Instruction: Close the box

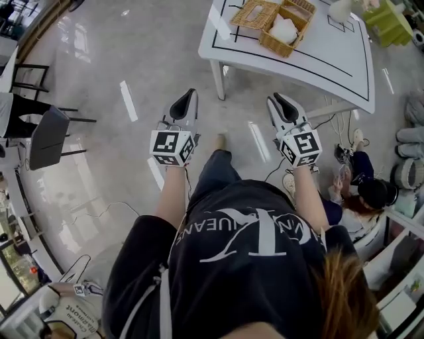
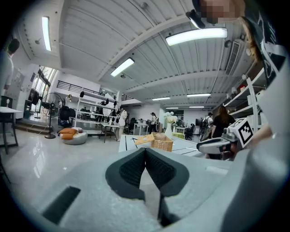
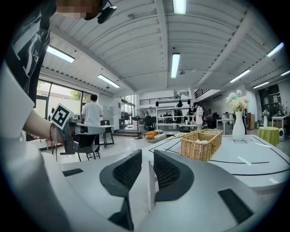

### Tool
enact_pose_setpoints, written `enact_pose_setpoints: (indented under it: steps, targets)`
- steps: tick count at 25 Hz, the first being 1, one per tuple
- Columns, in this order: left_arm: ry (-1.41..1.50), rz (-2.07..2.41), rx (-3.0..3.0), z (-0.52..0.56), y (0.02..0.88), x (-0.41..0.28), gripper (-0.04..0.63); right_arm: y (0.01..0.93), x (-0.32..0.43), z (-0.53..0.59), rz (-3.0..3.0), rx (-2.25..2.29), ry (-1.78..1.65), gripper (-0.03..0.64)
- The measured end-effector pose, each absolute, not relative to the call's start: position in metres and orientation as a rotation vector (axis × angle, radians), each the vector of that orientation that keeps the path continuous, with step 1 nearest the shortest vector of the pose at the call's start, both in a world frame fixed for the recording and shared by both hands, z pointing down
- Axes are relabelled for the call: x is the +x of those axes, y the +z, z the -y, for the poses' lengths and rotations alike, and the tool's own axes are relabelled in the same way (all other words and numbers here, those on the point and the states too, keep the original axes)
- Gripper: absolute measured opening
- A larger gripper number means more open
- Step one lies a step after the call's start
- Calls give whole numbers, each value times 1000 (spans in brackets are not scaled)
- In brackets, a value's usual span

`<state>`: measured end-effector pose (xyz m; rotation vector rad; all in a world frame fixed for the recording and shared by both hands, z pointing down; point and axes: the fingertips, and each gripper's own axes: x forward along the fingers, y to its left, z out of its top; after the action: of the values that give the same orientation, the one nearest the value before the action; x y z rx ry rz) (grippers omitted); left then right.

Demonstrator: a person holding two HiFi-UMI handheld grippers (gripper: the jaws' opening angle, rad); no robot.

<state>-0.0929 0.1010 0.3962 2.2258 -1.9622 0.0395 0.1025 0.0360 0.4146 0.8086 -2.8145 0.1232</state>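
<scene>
The box is a wicker basket (image 1: 286, 28) on the white table (image 1: 331, 66), and its woven lid (image 1: 255, 13) lies flipped open to its left. It also shows far ahead as the basket (image 2: 161, 144) in the left gripper view and as the basket (image 3: 201, 144) in the right gripper view. Both grippers hang over the floor, short of the table. My left gripper (image 1: 191, 93) (image 2: 145, 149) has its jaw tips touching and holds nothing. My right gripper (image 1: 275, 99) (image 3: 147, 154) stands with a narrow gap between its jaws and nothing in it.
A white vase with flowers (image 3: 239, 124) stands on the table behind the basket. A black chair (image 1: 46, 136) is at the left. A person (image 1: 371, 192) sits on the floor at the right, near cables. A green stool (image 1: 387, 23) stands beyond the table.
</scene>
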Motion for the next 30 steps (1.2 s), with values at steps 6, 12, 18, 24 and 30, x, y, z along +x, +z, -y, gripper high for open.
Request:
enact_pose_setpoints:
  steps: [6,12,18,24,30]
  targets:
    - [45,1897,2272,-60,394,-119,8,415,72,0,2760,878,93,66]
    - [76,1825,2333,-16,399,-137,8,419,43,38,2690,944,6,67]
    - [106,1748,2398,18,400,-155,8,423,15,73,2643,1007,-25,67]
    - [56,1760,2379,42,400,-179,8,420,-4,99,2563,1039,-127,67]
    - [46,1756,2375,49,400,-184,8,420,-20,116,2430,1048,-295,67]
